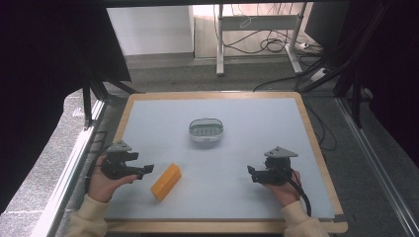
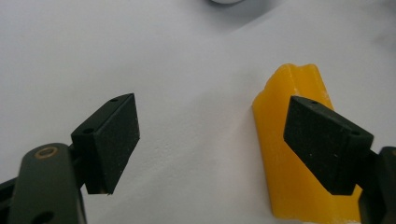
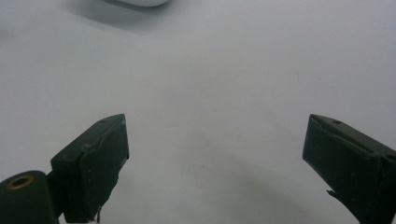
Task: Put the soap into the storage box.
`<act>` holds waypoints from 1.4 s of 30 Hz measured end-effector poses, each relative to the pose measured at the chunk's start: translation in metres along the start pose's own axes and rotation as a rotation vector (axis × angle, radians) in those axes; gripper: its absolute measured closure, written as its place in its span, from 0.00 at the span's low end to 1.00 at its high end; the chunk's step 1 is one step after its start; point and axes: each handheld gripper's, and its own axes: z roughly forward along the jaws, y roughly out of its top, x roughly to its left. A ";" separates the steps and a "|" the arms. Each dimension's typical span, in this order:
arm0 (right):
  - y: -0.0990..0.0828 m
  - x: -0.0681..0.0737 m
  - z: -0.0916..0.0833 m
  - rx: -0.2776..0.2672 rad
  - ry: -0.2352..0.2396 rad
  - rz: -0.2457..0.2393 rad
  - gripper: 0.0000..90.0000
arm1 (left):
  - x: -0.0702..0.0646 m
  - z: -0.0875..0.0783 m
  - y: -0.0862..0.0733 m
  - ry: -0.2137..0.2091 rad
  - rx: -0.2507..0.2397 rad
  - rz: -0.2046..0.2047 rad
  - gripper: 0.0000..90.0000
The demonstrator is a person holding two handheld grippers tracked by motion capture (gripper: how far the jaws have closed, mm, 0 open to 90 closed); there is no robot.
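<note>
On the pale tabletop a yellow block lies near the left front, slanted, its far end pointing right. The left gripper, held in the person's left hand, sits just left of the block with its tips pointing at it. In the left gripper view the fingers are spread wide and grasp nothing; the right-hand one overlaps the block in the picture, and I cannot tell whether it touches it. A small oval basket with a grey inside stands at the middle of the tabletop, well apart from the block. The right gripper, in the right hand at the right front, points left; its fingers are also released and wide apart over bare surface.
</note>
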 end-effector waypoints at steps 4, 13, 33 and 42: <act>0.000 0.002 -0.003 -0.003 0.015 -0.004 0.08 | -0.001 -0.003 0.001 -0.003 -0.006 -0.002 0.22; 0.000 0.005 -0.001 0.000 0.027 -0.032 0.08 | -0.003 -0.010 0.003 -0.034 -0.003 0.008 0.26; 0.000 0.013 0.000 0.008 0.062 -0.081 0.09 | -0.015 -0.023 0.012 -0.043 0.011 0.024 0.28; 0.000 0.013 0.000 0.007 0.061 -0.082 0.09 | -0.023 -0.021 0.016 -0.038 0.038 0.025 0.28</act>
